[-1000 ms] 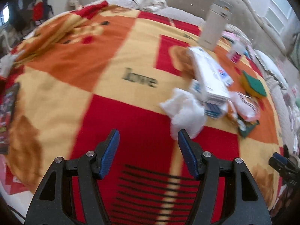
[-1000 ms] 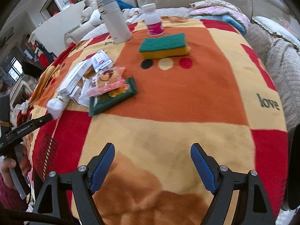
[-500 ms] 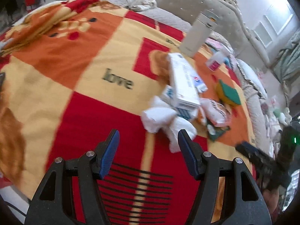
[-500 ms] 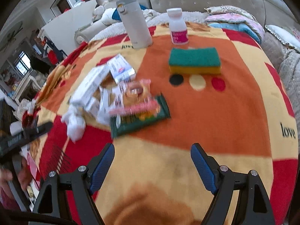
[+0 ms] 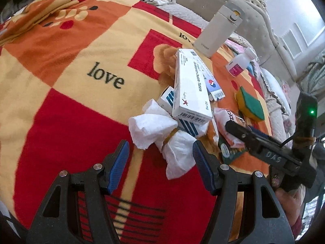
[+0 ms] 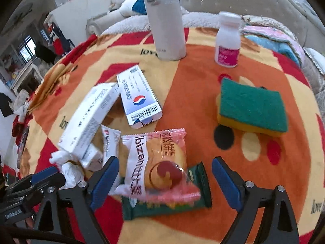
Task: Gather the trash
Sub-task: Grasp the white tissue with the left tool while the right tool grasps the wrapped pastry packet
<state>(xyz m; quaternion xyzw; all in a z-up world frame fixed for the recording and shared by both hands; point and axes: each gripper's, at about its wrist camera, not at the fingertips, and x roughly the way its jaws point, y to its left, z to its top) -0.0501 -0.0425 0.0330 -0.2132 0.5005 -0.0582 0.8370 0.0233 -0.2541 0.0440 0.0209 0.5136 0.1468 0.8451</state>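
Blue-padded left gripper [image 5: 160, 162] spread wide, low before the tissue wad [image 5: 162, 136], right gripper [image 6: 164, 181] agape straddling the snack packet [image 6: 158, 162], sponge [image 6: 251, 107] clear in right view only.

Patterned blanket [image 6: 193, 93] (red, orange), sponge [image 6: 251, 107], flask [image 6: 166, 20], bottle [image 6: 227, 40], wrappers [image 6: 156, 162]

Crumpled tissue [image 5: 162, 134] nearest in the left wrist view, tablet box [image 5: 191, 89] resting on smaller boxes just behind it. Snack packet [image 6: 156, 162] lying on a flat wrapper [image 6: 201, 185], right of the boxes. Sponge [image 6: 251, 105] farther right; flask [image 6: 166, 22] and pill bottle [image 6: 227, 40] behind, all on the blanket [image 5: 71, 71].
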